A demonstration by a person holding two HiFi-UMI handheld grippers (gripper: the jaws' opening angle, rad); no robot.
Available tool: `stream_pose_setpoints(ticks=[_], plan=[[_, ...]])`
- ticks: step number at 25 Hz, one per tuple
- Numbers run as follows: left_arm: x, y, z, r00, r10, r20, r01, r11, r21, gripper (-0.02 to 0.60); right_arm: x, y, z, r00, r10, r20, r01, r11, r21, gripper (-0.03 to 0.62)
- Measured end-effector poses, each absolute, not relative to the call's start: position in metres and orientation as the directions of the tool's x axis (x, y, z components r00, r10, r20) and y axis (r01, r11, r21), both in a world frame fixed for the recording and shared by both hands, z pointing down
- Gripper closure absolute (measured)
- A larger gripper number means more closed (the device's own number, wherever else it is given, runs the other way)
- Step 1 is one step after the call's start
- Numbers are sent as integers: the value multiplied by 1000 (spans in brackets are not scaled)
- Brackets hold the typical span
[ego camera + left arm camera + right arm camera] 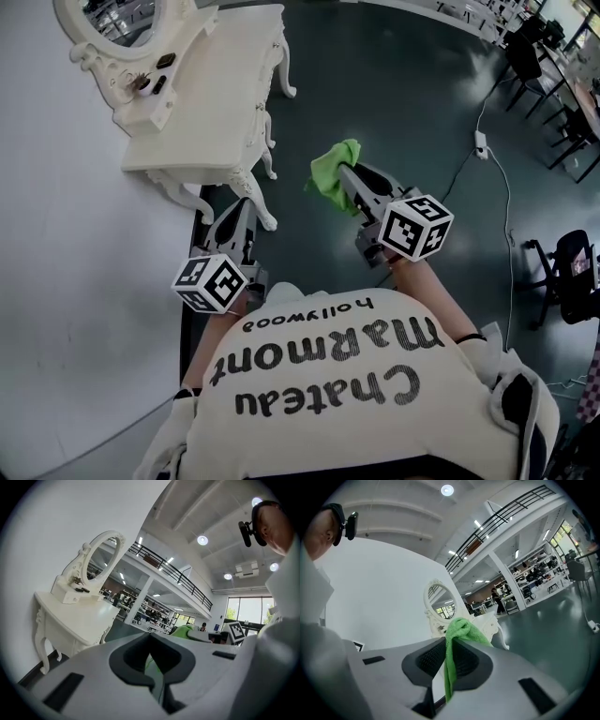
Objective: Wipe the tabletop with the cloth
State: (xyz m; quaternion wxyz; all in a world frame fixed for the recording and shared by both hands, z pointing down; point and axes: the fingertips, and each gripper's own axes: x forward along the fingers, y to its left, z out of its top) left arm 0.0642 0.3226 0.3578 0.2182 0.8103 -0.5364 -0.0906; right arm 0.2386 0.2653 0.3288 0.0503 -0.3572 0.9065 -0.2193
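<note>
A white carved dressing table (220,84) with an oval mirror (117,19) stands against the wall, ahead and to my left. My right gripper (345,176) is raised over the dark floor to the right of the table and is shut on a green cloth (333,173). In the right gripper view the cloth (461,631) hangs bunched from between the jaws, with the table (490,620) beyond it. My left gripper (236,217) is near the table's front leg, jaws together and holding nothing. The left gripper view shows the table (79,616) to its left and the cloth (185,631) further off.
Small dark items (155,75) lie on the table's raised shelf under the mirror. A white wall (66,281) runs along the left. A power strip (481,142) with a cable lies on the floor at the right. Black chairs (567,267) and desks stand further right.
</note>
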Motion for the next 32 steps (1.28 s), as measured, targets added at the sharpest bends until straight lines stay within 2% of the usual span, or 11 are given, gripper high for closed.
stream_pose_setpoints(ticks=[12, 25, 32], plan=[[46, 222, 383, 462, -878, 127, -800, -350, 487, 574, 215, 175, 365, -707, -684, 180, -676, 579, -456, 539], [-20, 91, 353, 493, -862, 114, -798, -396, 454, 574, 145, 49, 340, -697, -704, 138, -676, 580, -455, 539], [-41, 59, 346, 506, -857, 101, -796, -418, 438, 574, 126, 17, 335, -683, -723, 106, -679, 574, -458, 539]])
